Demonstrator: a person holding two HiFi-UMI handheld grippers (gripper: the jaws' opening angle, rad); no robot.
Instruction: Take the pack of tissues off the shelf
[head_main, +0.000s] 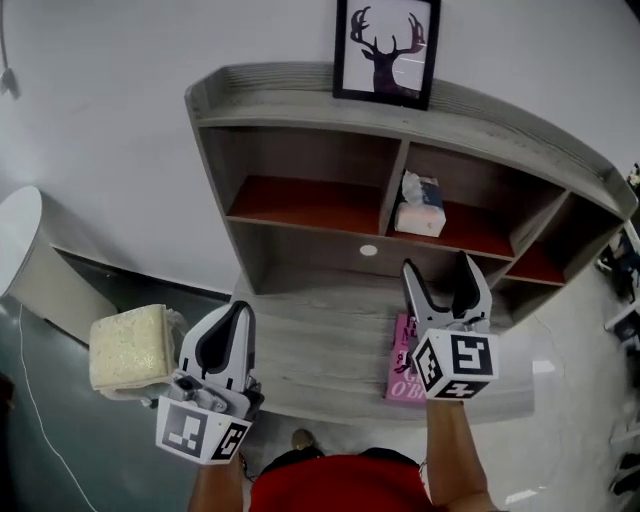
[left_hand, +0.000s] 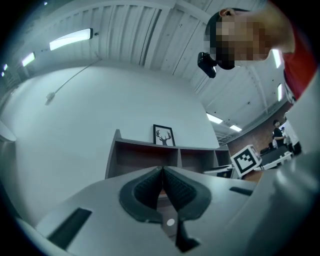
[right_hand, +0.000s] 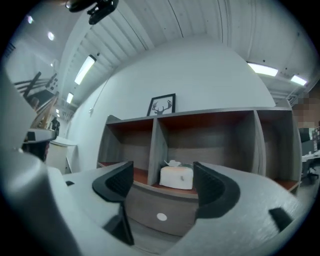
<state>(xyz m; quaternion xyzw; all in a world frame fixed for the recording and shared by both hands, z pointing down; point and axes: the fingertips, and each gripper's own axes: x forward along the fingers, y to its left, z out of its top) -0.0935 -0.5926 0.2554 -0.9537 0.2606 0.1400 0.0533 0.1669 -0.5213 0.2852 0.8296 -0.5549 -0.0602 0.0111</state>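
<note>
A white pack of tissues (head_main: 420, 206) with a tissue sticking up stands on the red shelf board in the middle compartment of the grey shelf unit (head_main: 300, 110). In the right gripper view the pack of tissues (right_hand: 176, 176) lies ahead, framed between the jaws but well beyond them. My right gripper (head_main: 446, 279) is open, its jaws spread wide with nothing between them, held above the lower grey board in front of that compartment. My left gripper (head_main: 230, 330) is shut and empty, low at the left near the board's front edge; its fingertips (left_hand: 162, 172) meet.
A framed deer picture (head_main: 386, 50) stands on the shelf unit's top. A pink packet (head_main: 404, 365) lies on the lower board under my right gripper. A yellowish sponge-like block (head_main: 128, 345) sits at the left on a white stand. The left compartment's red board (head_main: 300, 205) is bare.
</note>
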